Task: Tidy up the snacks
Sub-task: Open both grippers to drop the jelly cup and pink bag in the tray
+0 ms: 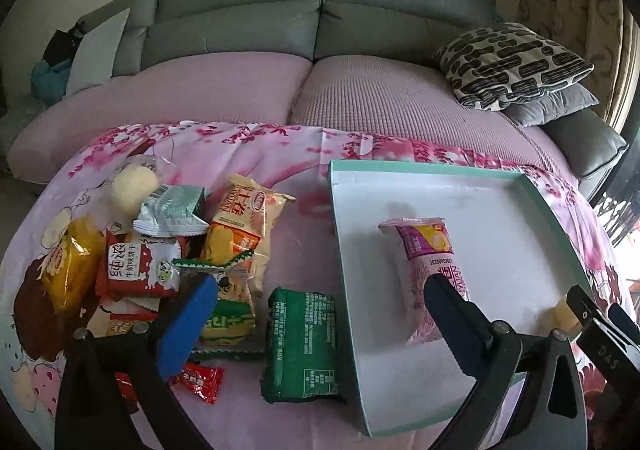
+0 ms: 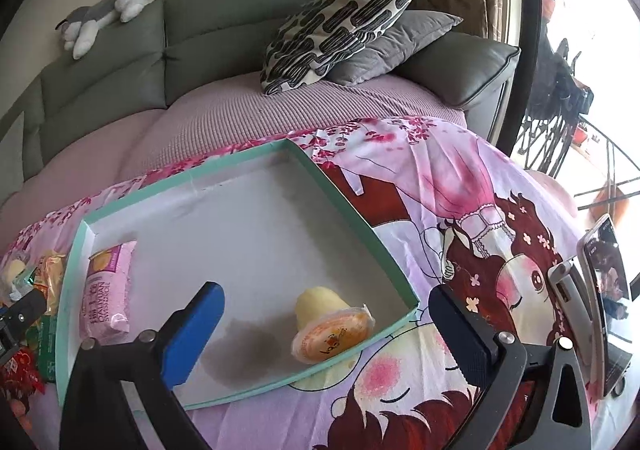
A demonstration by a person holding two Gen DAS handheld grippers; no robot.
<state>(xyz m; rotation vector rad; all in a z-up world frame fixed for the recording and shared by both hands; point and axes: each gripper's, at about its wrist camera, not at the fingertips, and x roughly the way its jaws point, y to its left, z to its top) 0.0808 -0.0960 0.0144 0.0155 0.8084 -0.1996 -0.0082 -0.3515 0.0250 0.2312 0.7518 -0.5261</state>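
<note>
While both grippers hang released | left gripper (image 1: 320, 302) near green pack (image 1: 302, 346) | right gripper (image 2: 326, 324) over tray (image 2: 256, 221), jelly cup (image 2: 330, 324) and pink roll (image 2: 106, 290) inside

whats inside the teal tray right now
Two snacks lie in the teal tray: a pink swiss roll packet by one wall and a jelly cup on its side near a corner. The left gripper hides part of the packet.
</note>
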